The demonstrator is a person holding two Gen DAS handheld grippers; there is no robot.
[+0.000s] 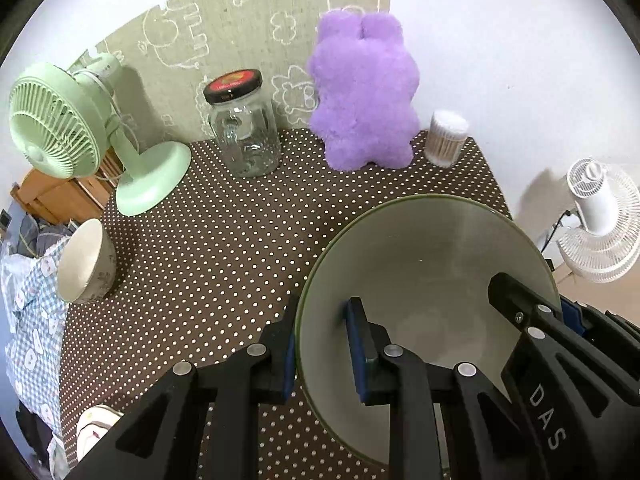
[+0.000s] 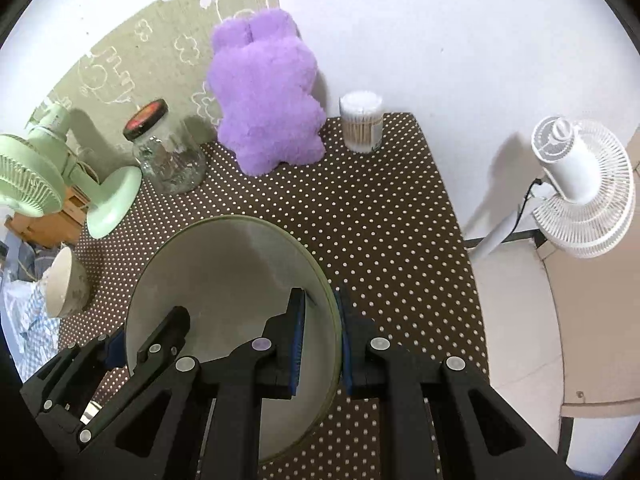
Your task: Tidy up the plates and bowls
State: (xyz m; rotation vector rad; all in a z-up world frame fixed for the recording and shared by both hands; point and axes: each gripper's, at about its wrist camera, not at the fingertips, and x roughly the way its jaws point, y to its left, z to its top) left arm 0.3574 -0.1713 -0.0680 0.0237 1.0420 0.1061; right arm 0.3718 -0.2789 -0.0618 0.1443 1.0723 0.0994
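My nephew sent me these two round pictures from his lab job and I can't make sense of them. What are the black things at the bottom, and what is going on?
No robot here: a person holds a pair of black tongs in each hand, each with a wide-angle camera looking along its fingers, hence the round pictures. The first is shot from the left tongs, the second from the right tongs.

Both pairs pinch opposite sides of the rim of one big pale bowl, one finger inside and one outside.

On the dotted tablecloth also stand a small bowl tipped on its side, a green fan, a glass jar, a purple plush toy and a tub of cotton swabs. A white fan stands beyond the table.
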